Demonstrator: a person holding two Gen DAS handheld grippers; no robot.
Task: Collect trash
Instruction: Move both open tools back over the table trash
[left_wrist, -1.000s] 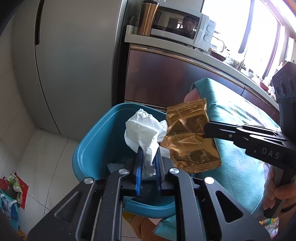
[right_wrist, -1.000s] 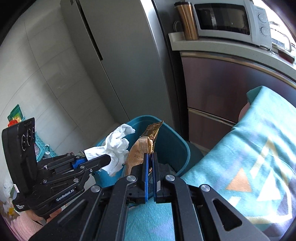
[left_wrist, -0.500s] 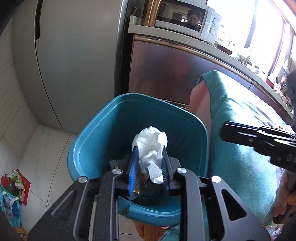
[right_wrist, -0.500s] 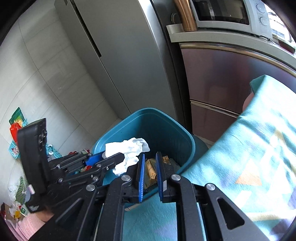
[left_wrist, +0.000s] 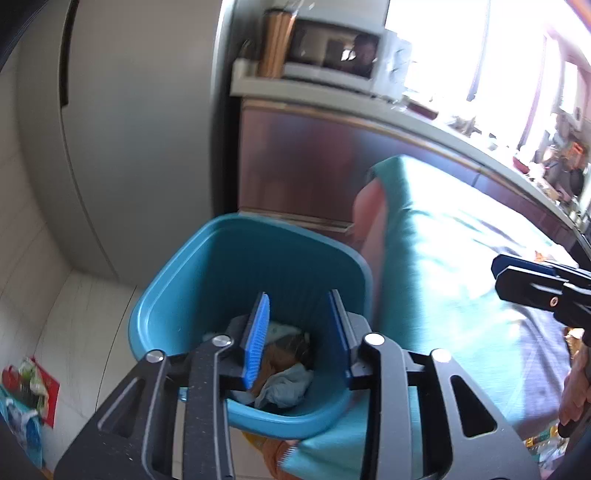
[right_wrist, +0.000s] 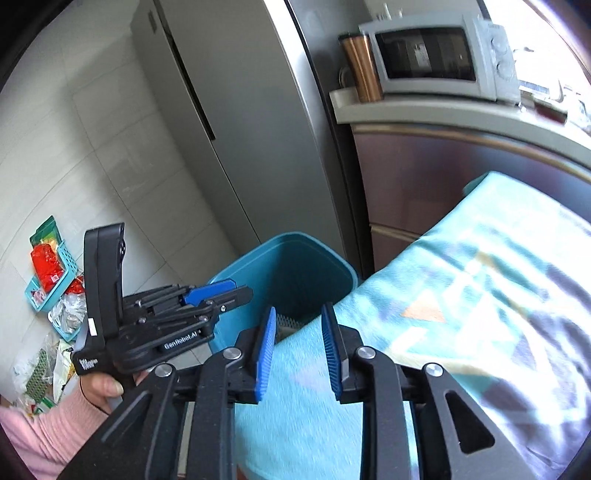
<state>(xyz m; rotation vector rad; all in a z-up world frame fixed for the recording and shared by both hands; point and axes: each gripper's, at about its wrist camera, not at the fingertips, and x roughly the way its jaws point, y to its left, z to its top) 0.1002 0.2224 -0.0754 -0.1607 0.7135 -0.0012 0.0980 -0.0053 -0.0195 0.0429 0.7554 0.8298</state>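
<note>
A teal trash bin (left_wrist: 173, 288) stands on the floor beside the table. At its bottom lie the crumpled white tissue (left_wrist: 284, 384) and the gold snack wrapper (left_wrist: 291, 347). My left gripper (left_wrist: 299, 325) hangs over the bin mouth, its jaws opening and nothing between them. In the right wrist view the bin (right_wrist: 295, 258) sits further off. My right gripper (right_wrist: 297, 328) is over the table's teal cloth (right_wrist: 461, 295), its jaws opening and empty. The left gripper (right_wrist: 229, 291) shows there too, held by a hand in a pink sleeve.
A tall grey fridge (right_wrist: 229, 110) stands behind the bin, with a brown cabinet (left_wrist: 314, 166) next to it bearing a microwave (right_wrist: 432, 55) and a copper tumbler (right_wrist: 362, 66). Small baskets and packets (right_wrist: 51, 266) lie on the tiled floor at left.
Both grippers let go: the tissue and the gold wrapper dropped into the bin. Both jaws spread apart. The right gripper drew back from the bin to above the table cloth.
</note>
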